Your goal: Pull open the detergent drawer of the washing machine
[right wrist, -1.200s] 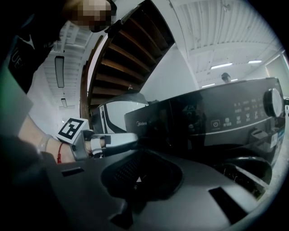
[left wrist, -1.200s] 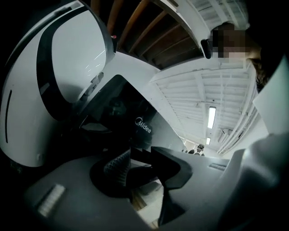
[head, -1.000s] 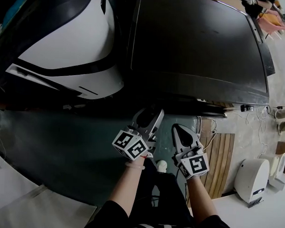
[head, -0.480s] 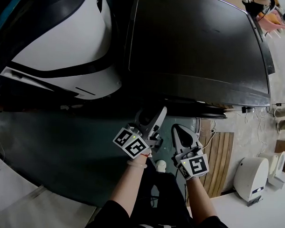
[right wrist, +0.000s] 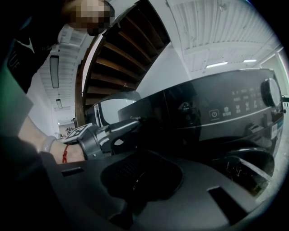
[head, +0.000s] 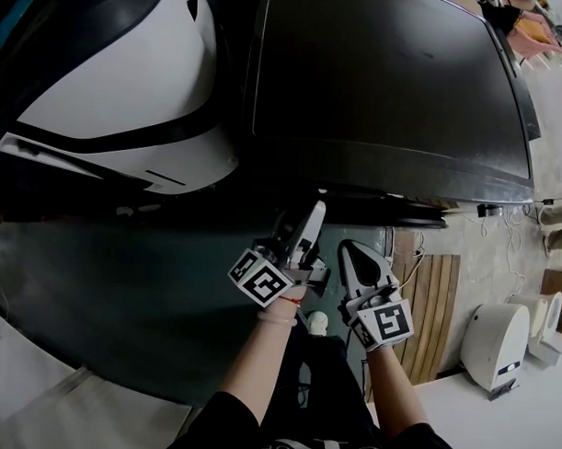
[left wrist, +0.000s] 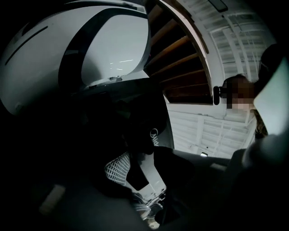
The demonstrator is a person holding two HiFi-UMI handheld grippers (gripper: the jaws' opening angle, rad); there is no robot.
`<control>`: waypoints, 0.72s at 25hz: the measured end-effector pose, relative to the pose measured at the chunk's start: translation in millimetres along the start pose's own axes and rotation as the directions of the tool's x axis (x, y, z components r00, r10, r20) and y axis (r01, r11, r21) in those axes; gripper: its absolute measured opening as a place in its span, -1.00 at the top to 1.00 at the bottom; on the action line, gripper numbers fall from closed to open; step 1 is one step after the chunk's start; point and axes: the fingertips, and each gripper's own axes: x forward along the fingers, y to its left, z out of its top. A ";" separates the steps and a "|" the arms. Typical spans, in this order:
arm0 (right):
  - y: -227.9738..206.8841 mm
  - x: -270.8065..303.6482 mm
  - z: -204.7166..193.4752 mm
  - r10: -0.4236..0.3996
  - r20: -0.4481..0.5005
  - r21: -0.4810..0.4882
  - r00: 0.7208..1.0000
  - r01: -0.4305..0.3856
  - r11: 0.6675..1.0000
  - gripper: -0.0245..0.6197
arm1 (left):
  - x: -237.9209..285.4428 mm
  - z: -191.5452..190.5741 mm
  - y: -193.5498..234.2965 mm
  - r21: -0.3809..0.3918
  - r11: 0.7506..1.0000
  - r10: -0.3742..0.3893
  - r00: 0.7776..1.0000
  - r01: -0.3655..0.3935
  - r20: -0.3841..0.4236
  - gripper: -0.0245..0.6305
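Note:
The dark washing machine (head: 387, 85) fills the top of the head view. Its control panel (right wrist: 216, 113) shows in the right gripper view; the drawer end at the panel's left is too dark to make out. My left gripper (head: 304, 215) reaches up to the machine's front edge there. Its jaws stand wide and are closing slightly; I cannot see whether anything lies between them. In the left gripper view, one mesh pad (left wrist: 118, 168) faces the dark front. My right gripper (head: 351, 254) hangs just right of it, shut and empty, short of the machine.
A white appliance (head: 129, 103) stands close on the left of the machine. Wooden slats (head: 435, 307) and a small white device (head: 498, 346) lie on the floor to the right. The round door (right wrist: 239, 167) sits below the panel, the dial (right wrist: 271, 92) at its right end.
My left gripper has rolled about its own axis and crept up toward the machine's front edge, its jaws wider than before. The right gripper has stayed put.

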 end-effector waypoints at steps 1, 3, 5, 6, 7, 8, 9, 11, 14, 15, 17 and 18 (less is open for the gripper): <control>-0.3 -0.2 2.5 -0.001 0.019 0.003 1.000 0.001 1.000 0.89 | -0.1 0.0 0.0 -0.014 1.000 -0.005 1.000 0.005 0.005 0.42; -0.6 -1.3 5.3 -0.001 0.040 0.006 0.999 0.001 1.000 0.89 | -0.6 -0.4 0.1 -0.033 0.999 -0.011 1.000 0.012 0.006 0.44; -0.6 -3.0 4.1 -0.008 0.020 0.010 1.000 0.008 1.000 0.89 | -0.9 -0.2 0.3 -0.049 0.999 -0.014 1.000 0.014 0.005 0.46; -0.3 -4.2 3.8 -0.010 0.015 0.011 1.000 0.010 1.000 0.89 | -1.0 0.2 0.2 -0.057 0.998 -0.014 1.000 0.014 0.006 0.46; 0.2 -5.7 4.1 -0.011 0.014 0.012 1.000 0.011 1.000 0.89 | -1.2 0.4 -0.1 -0.063 0.998 -0.013 1.000 0.013 0.007 0.47; 0.7 -7.3 4.7 -0.014 0.014 0.012 1.000 0.014 1.000 0.89 | -1.5 0.4 -0.3 -0.069 0.998 -0.011 1.000 0.011 0.006 0.47; 1.0 -8.8 5.2 -0.017 0.015 0.010 1.000 0.017 1.000 0.89 | -1.8 0.2 -0.2 -0.074 0.997 -0.009 1.000 0.009 0.005 0.48; 2.3 -11.7 6.4 -0.021 0.026 0.008 0.999 0.021 1.000 0.89 | -2.7 0.0 0.0 -0.081 0.997 -0.008 1.000 0.008 0.000 0.49; 2.9 -16.6 10.4 -0.040 0.028 0.015 0.999 0.040 0.999 0.89 | -5.0 -0.1 -1.8 -0.087 0.996 -0.009 1.000 0.009 -0.005 0.49; 2.4 -19.0 10.4 -0.045 0.023 0.012 0.999 0.045 0.999 0.89 | -6.1 -0.5 -2.8 -0.089 0.996 -0.009 1.000 0.008 -0.005 0.49; 1.2 -24.5 7.3 -0.050 0.009 -0.003 0.999 0.050 0.999 0.89 | -8.7 -1.8 -4.6 -0.095 0.995 -0.009 1.000 0.008 -0.002 0.49; 1.5 -26.5 7.3 -0.050 0.008 -0.007 0.999 0.050 0.999 0.89 | -10.1 -2.9 -5.6 -0.097 0.995 -0.007 1.000 0.007 -0.002 0.49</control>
